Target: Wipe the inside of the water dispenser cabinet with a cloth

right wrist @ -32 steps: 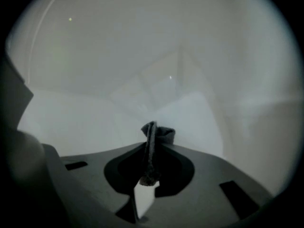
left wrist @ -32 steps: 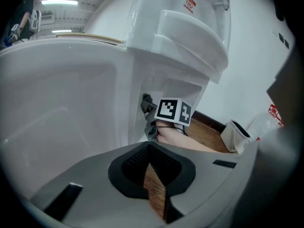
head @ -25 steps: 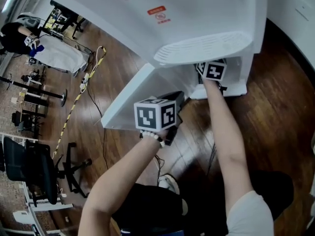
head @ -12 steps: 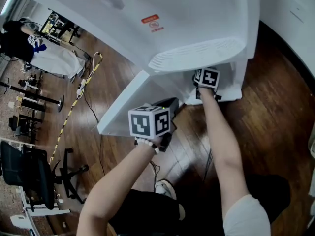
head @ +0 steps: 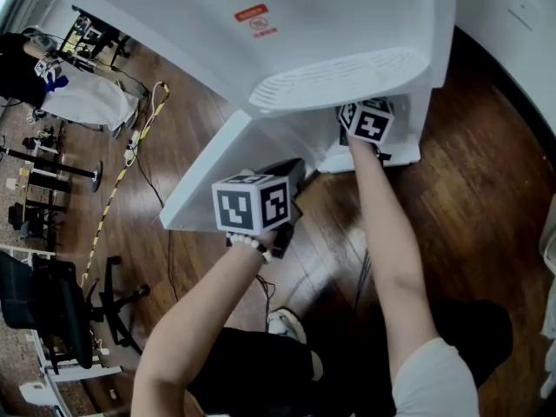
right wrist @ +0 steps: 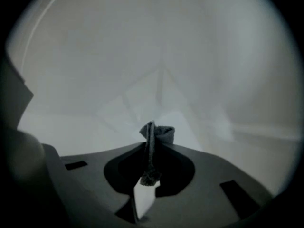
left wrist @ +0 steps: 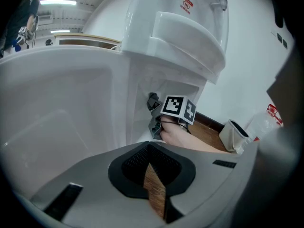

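The white water dispenser (head: 330, 24) fills the top of the head view, its ribbed drip tray jutting out over the open cabinet below. The cabinet door (head: 204, 189), also white, stands open at the centre left of that view. Dark wooden floor (head: 486, 189) covers the right side and bottom.

The inside of the cabinet (right wrist: 161, 65) takes up nearly the whole right gripper view. It is plain and pale grey-white (dim in there), with faint seams where its walls meet near the middle.

The person's right forearm (head: 387, 241) reaches up from the lower right into the cabinet mouth under the tray. The right gripper (right wrist: 150, 151) is inside the cabinet. Its jaws are clamped on the cloth (right wrist: 156, 134).

The left gripper (left wrist: 154, 194) is held outside, in front of the door, at the centre of the head view. Its jaws are drawn together with nothing in them, and only a thin sliver of brown floor shows between them.

The cloth is small and dark grey, pinched into a folded tuft that sticks up past the jaw tips at the lower centre of the right gripper view. Whether it touches the cabinet wall cannot be told.
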